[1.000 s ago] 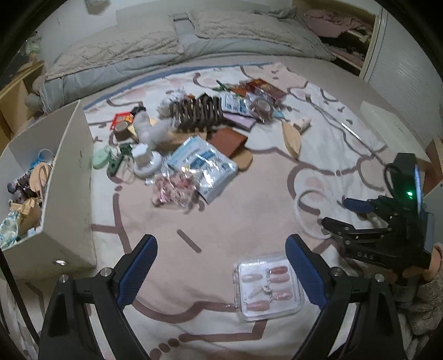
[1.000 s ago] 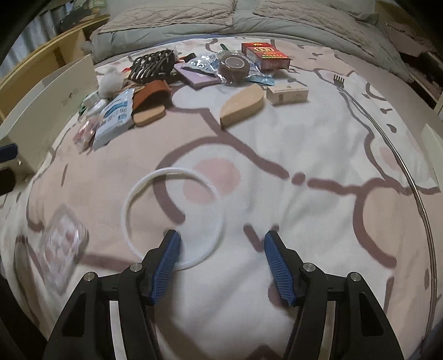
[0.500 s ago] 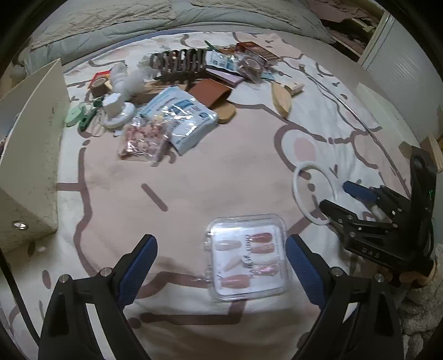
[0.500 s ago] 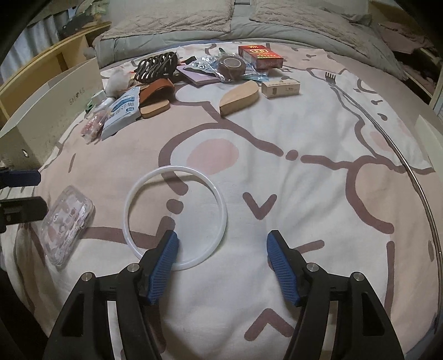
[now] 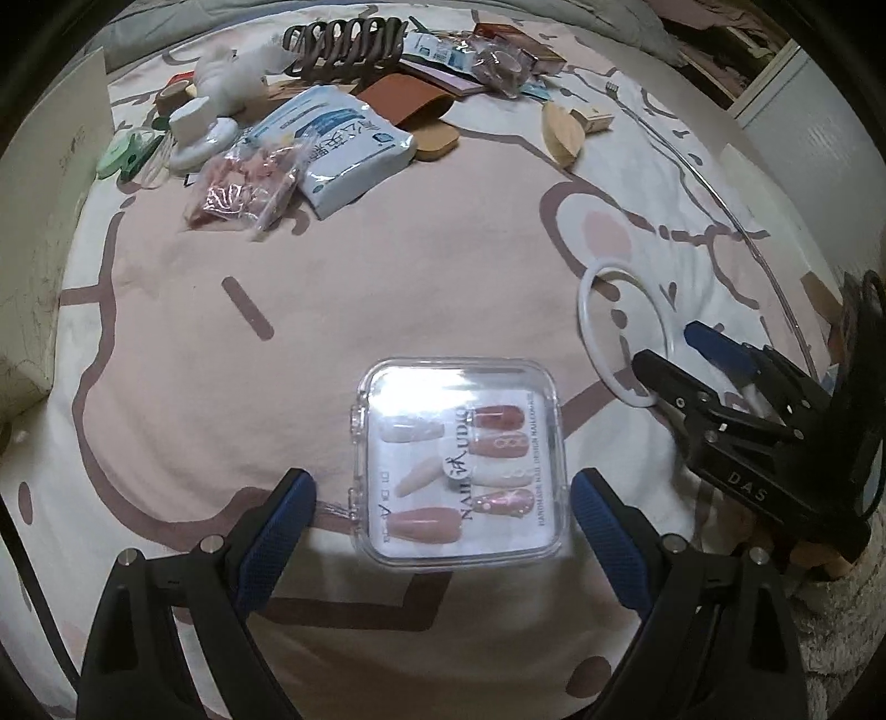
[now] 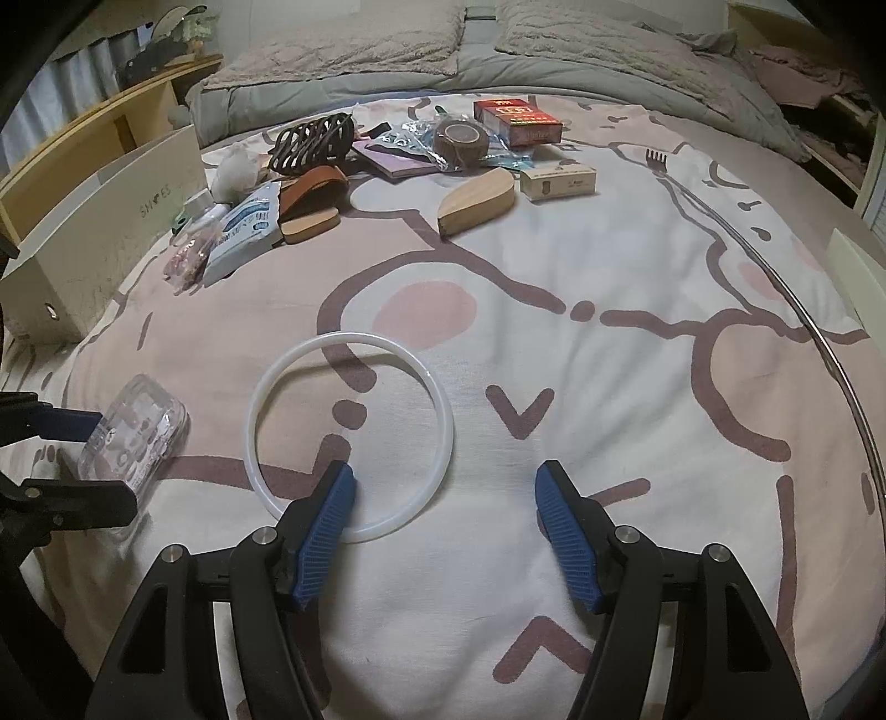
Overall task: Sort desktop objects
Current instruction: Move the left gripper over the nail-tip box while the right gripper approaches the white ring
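A clear plastic case of press-on nails (image 5: 459, 465) lies flat on the patterned bedcover. My left gripper (image 5: 443, 526) points steeply down over it, open, with one blue finger on each side of the case and neither touching it. The right wrist view has the same case (image 6: 138, 432) at the far left, with the left gripper (image 6: 116, 459) around it. A thin white ring (image 6: 354, 336) lies on the cover. My right gripper (image 6: 443, 487) hovers at the ring's near rim with its jaws opening. Its left finger covers part of the rim, and no pad presses on the ring (image 5: 580, 315).
A white open box (image 6: 99, 232) stands at the left edge of the bed. At the far side is a pile with a dark hair claw (image 5: 343, 44), a tissue pack (image 5: 338, 149), a wooden piece (image 6: 476, 202) and a red box (image 6: 520, 124). A long metal rod (image 6: 775, 277) curves along the right.
My left gripper has come down toward the nail case, which now lies between its fingers. The right gripper's jaws have widened slightly. The ring has not moved.
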